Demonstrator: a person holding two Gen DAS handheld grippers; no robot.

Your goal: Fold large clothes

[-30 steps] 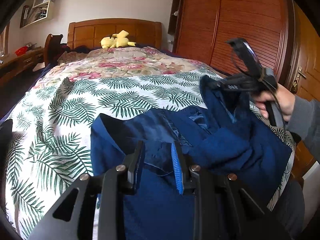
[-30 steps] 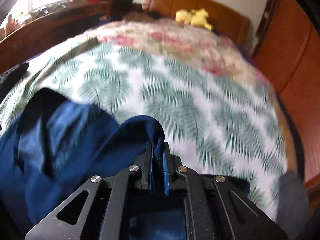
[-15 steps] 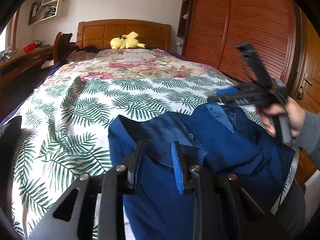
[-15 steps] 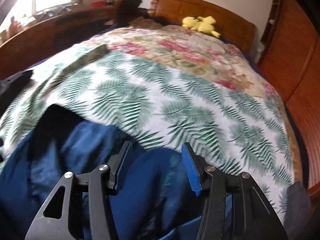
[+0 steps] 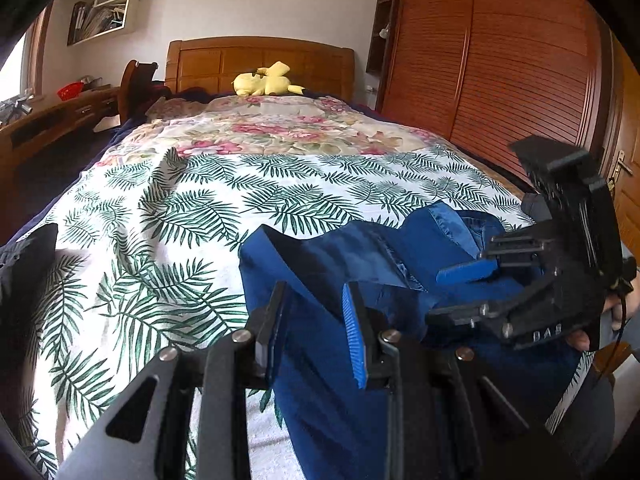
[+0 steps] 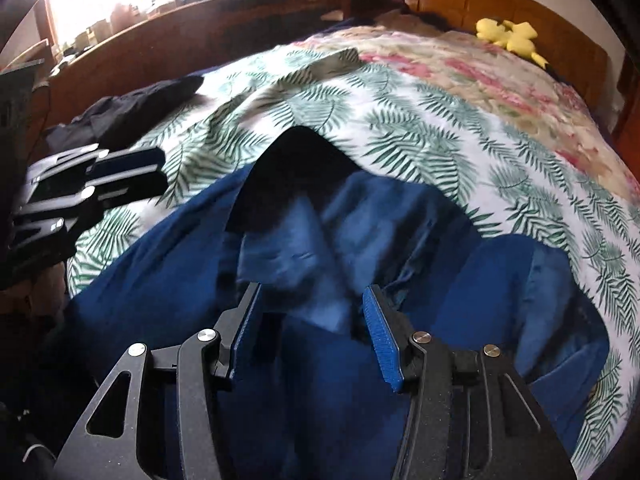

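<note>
Garment [image 6: 168,292] (blue) crumpled on bedspread [image 6: 420,128].

Left gripper [image 5: 316,328]: matte black frame with triangular cut-outs, silver round screw heads along the finger links. One ribbed blue pad [image 5: 354,334]; the opposite pad reads dark from its edge.

Right gripper [image 6: 312,328]: same build — black plates, silver screws, blue ribbed pads [image 6: 382,338]. Seen from the left wrist view, its body carries pale lettering and a thin black cable [image 5: 618,312]. Grey sleeve [image 5: 632,328] at frame edge.
</note>
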